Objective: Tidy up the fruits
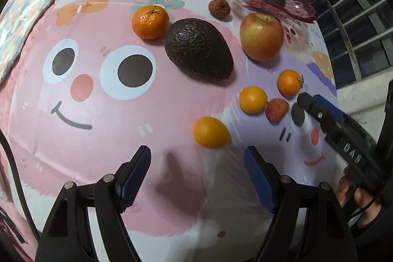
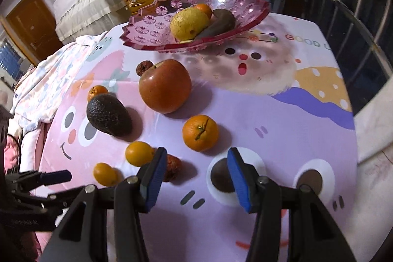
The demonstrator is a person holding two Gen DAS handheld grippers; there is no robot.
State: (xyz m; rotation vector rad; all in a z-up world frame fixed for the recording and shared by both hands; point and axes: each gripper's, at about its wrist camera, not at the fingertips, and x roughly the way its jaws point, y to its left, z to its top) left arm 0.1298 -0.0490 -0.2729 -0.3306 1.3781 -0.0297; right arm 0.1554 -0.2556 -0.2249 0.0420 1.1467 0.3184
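The left gripper (image 1: 197, 163) hovers with its blue-padded jaws spread wide and nothing between them, just short of a small smooth orange (image 1: 210, 132) on the cartoon-printed tablecloth (image 1: 98, 114). The right gripper (image 2: 196, 176) is likewise parted wide and empty, its left finger (image 2: 154, 176) close to a wrinkled red fruit (image 2: 173, 167) (partly hidden behind the pad). Near that fruit lie two small oranges (image 2: 139, 153) (image 2: 105, 173), and a larger stemmed tangerine (image 2: 200, 132) sits just beyond the jaws. Farther out rest a dark, pebbly avocado (image 2: 108, 114), a glossy red-and-yellow apple (image 2: 165, 86), another tangerine (image 2: 97, 92) beside the avocado and a shrivelled brown fruit (image 2: 144, 67) behind the apple. At the far end of the table, a pink scalloped glass dish (image 2: 152, 26) already holds a yellow pear-like fruit (image 2: 189, 23), an orange (image 2: 202, 9) and a dark elongated fruit (image 2: 217, 23).
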